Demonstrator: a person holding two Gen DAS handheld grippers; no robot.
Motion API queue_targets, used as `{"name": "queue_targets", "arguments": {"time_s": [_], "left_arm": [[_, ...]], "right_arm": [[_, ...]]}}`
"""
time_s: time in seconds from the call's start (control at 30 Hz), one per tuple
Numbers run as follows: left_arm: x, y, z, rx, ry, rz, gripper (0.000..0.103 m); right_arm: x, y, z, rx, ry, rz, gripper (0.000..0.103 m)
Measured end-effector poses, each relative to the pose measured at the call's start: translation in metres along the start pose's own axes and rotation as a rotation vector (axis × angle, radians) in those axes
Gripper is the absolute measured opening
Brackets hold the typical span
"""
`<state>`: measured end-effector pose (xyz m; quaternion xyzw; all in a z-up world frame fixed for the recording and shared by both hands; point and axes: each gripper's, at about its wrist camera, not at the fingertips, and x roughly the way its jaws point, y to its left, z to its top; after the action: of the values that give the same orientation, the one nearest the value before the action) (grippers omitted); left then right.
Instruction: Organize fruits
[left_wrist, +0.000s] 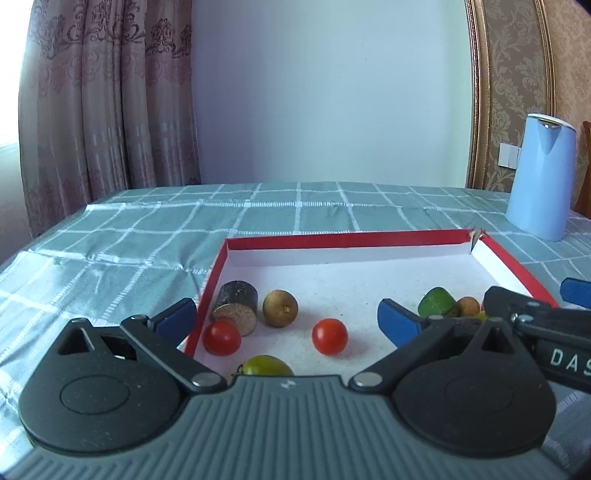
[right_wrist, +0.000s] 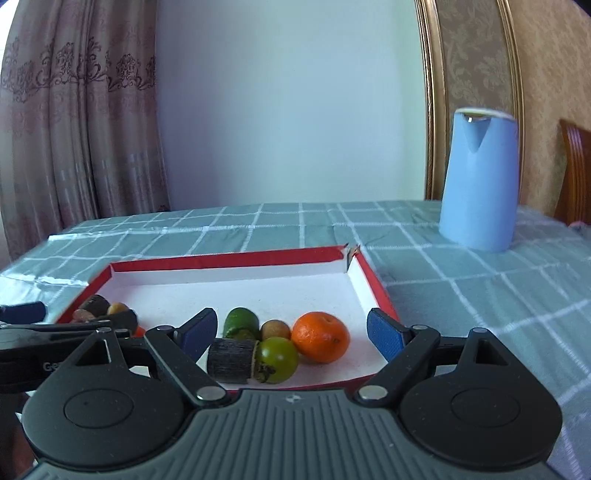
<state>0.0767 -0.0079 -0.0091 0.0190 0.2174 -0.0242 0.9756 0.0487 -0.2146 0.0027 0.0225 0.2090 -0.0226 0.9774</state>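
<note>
- While both grippers hover at the tray's (right_wrist: 373, 280) near edge, the left gripper (left_wrist: 288, 321) and right gripper (right_wrist: 291, 330) are held wide open, nothing gripped.
- The fruit is kept in the tray: tomatoes (left_wrist: 329, 336) left, orange (right_wrist: 320, 342) right.
- A round tomato could be nudged away if the jaws are closed off-centre.
- The clustered orange's neighbours could be knocked.
</note>
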Motion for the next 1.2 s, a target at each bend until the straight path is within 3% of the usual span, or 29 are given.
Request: {"name": "queue_targets", "arguments": {"time_s": [0.2, 0.37, 0.5, 0.7, 0.93, 1.2], "left_arm": [[-0.019, 0.011, -0.005, -0.084, 0.077, -0.030, 0.103], [-0.037, 0.002, -0.014, -0.024, 0.047, 0.027, 0.103], [-0.031, 0.000, -0.010, -0.025, 0.062, 0.024, 0.103], [-0.039, 0.005, -0.017, -0.034, 0.077, 0.011, 0.103], [-0.056, 0.005, -0.029, -0.029, 0.082, 0.023, 0.103], [-0.054, 0.006, -0.036, -0.051, 0.091, 0.022, 0.103]], "right_arm": [[-0.014, -0.009, -0.006, 0.046, -0.001, 0.059, 0.089], [-0.028, -0.006, -0.016, -0.008, -0.031, 0.082, 0.089], [-0.024, -0.006, -0.014, -0.015, -0.037, 0.062, 0.089], [-0.036, -0.012, -0.020, 0.023, -0.036, 0.100, 0.089], [-0.045, -0.006, -0.035, -0.052, 0.010, 0.114, 0.089], [-0.032, -0.011, -0.034, -0.009, 0.077, 0.099, 0.089]]}}
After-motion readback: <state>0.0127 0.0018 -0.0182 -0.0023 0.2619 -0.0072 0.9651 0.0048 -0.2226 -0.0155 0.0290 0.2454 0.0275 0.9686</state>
